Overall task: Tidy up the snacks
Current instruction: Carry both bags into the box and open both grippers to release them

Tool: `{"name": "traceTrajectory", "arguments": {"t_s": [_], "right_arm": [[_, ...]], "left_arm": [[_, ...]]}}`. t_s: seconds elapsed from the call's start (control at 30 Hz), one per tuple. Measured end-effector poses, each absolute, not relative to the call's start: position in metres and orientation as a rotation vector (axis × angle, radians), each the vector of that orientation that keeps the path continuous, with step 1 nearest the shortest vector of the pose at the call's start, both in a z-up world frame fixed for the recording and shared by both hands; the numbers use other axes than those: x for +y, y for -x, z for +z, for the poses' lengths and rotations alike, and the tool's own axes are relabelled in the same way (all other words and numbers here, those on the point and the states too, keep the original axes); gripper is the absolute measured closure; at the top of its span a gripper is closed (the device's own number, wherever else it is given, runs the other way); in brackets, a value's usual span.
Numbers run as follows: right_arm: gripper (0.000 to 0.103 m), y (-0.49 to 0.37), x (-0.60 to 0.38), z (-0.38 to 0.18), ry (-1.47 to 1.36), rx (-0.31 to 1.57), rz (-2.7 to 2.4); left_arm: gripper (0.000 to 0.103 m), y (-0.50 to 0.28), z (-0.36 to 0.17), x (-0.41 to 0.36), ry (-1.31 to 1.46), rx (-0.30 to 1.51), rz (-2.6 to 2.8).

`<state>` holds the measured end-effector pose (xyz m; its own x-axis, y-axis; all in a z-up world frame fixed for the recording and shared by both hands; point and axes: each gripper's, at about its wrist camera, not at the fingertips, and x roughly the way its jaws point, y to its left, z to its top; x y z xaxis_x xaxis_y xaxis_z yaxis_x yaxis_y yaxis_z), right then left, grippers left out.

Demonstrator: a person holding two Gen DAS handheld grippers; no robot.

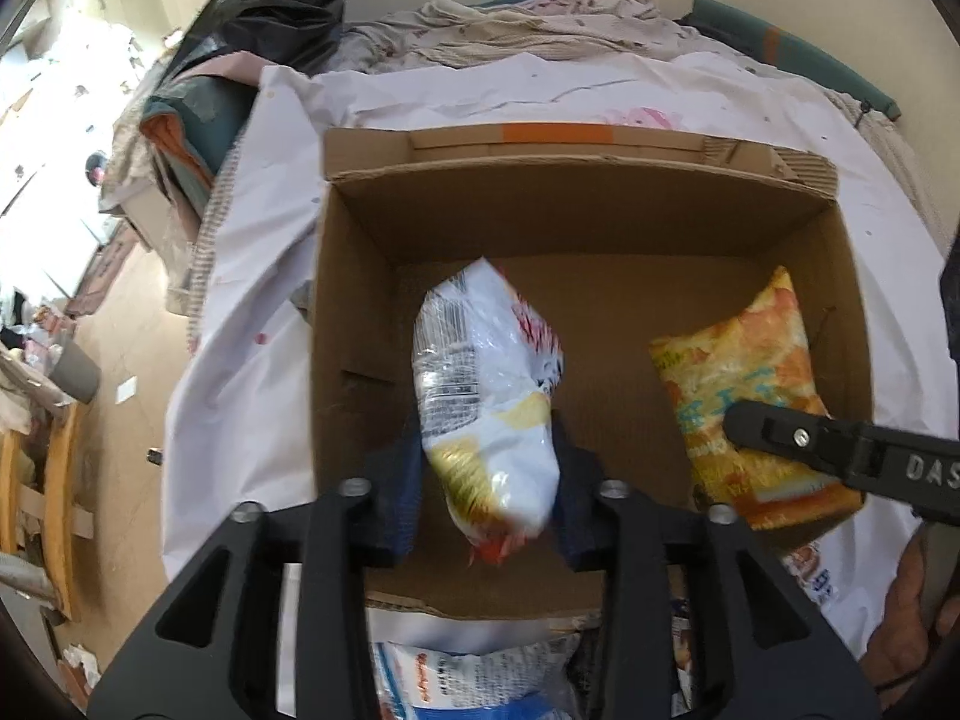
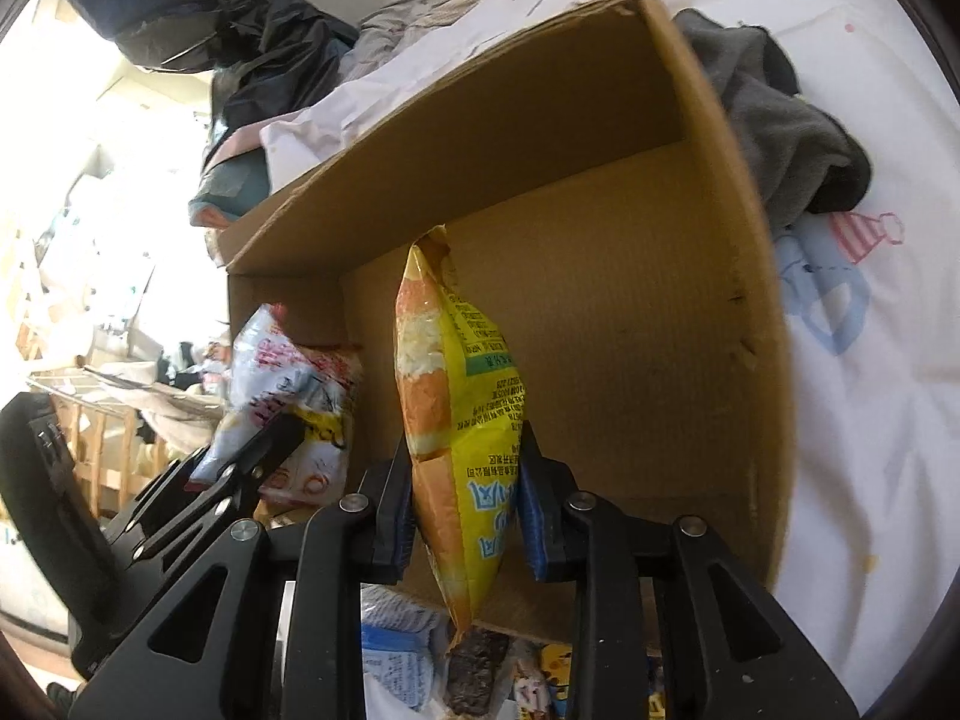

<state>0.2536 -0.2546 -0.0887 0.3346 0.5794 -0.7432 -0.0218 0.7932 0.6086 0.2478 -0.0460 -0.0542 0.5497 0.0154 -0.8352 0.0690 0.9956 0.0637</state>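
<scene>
An open cardboard box [image 1: 354, 300] sits on a white sheet; it also shows in the right wrist view [image 2: 660, 360]. My left gripper [image 1: 489, 468] is shut on a white snack bag [image 1: 486, 384] and holds it over the box's inside. My right gripper [image 2: 465, 492] is shut on a yellow-orange snack bag [image 2: 444, 396], also held over the box. In the left wrist view that orange bag [image 1: 744, 396] hangs at the box's right side with the right gripper [image 1: 810, 444] on it. The white bag [image 2: 288, 384] and left gripper [image 2: 264, 450] show at the left of the right wrist view.
More snack packets [image 1: 468, 678] lie in front of the box, below my grippers [image 2: 408, 654]. A grey cloth [image 2: 780, 120] lies right of the box. Black bags [image 1: 270, 0] and crumpled bedding [image 1: 540, 18] lie behind it. The floor with clutter is at the left.
</scene>
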Motion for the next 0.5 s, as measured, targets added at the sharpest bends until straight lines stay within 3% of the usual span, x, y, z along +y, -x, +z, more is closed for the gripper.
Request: {"name": "traceTrajectory", "arguments": {"t_s": [0.03, 0.07, 0.1, 0.17, 0.2, 0.5], "right_arm": [[0.070, -0.253, -0.256, -0.085, -0.540, 1.165, 0.401], [0.062, -0.252, -0.259, -0.082, -0.530, 1.149, 0.390], [0.046, -0.251, -0.261, -0.078, -0.531, 1.129, 0.385], [0.031, -0.247, -0.266, -0.066, -0.533, 1.060, 0.381], [0.028, -0.245, -0.267, -0.061, -0.524, 1.034, 0.378], [0.028, -0.242, -0.281, -0.051, -0.555, 1.002, 0.377]], "left_arm": [[0.038, -0.247, -0.054, -0.047, -0.083, 0.987, -0.045], [0.020, -0.245, -0.052, -0.048, -0.067, 0.977, -0.069], [0.014, -0.242, -0.050, -0.050, -0.064, 0.966, -0.078], [0.014, -0.238, -0.045, -0.054, -0.085, 0.938, -0.086], [0.014, -0.238, -0.043, -0.056, -0.096, 0.930, -0.087], [0.014, -0.235, -0.039, -0.042, -0.033, 0.931, -0.072]]}}
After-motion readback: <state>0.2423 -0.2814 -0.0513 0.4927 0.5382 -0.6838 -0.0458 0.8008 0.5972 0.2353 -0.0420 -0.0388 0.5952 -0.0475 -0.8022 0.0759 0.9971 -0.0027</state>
